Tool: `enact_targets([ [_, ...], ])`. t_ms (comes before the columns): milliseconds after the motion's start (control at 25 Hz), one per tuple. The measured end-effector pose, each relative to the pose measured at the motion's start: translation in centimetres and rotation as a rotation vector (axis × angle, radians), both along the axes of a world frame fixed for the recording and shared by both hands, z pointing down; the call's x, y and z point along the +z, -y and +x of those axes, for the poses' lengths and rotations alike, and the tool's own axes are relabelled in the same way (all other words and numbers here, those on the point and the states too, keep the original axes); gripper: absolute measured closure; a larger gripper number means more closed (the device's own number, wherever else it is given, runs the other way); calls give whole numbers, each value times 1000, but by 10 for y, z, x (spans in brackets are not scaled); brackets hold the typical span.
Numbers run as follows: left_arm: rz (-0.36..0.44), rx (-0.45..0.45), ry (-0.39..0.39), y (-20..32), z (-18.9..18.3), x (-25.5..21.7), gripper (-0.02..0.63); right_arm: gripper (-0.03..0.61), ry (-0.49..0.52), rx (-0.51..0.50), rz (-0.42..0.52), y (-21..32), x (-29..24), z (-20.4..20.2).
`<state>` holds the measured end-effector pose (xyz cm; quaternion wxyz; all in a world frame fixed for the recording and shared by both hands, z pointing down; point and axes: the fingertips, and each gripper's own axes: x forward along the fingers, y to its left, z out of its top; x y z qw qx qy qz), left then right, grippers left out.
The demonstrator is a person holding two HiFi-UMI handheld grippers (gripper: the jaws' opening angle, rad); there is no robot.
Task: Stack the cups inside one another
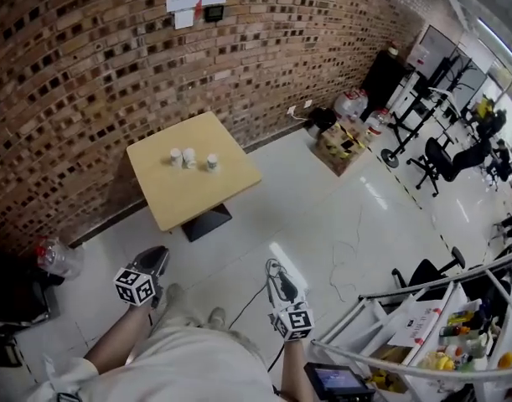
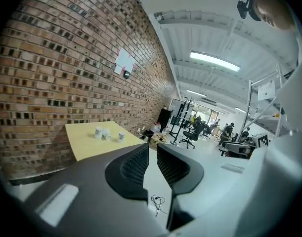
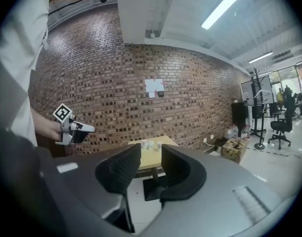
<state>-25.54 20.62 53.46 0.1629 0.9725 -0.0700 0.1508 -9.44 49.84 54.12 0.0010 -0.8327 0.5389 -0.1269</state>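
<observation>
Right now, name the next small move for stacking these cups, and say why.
Probably step toward the table and carry the grippers forward with you. The three cups stand unstacked on it near the brick wall, well out of reach. The left gripper and the right gripper hang low beside the person, each with nothing between its jaws.
</observation>
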Motion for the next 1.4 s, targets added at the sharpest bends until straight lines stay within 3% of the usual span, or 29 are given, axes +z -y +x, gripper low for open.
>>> enact_targets([
  [360,-46,-92,26,58,-14,15,545,454,-4,-119,-48,91,0,4],
  [920,6,17,-3,181,100,-13,545,454,-14,-85,-81,225,-13,85],
  [1400,-11,64,-34,286,155,-11,545,454,-17,-107,-114,351,-23,119],
])
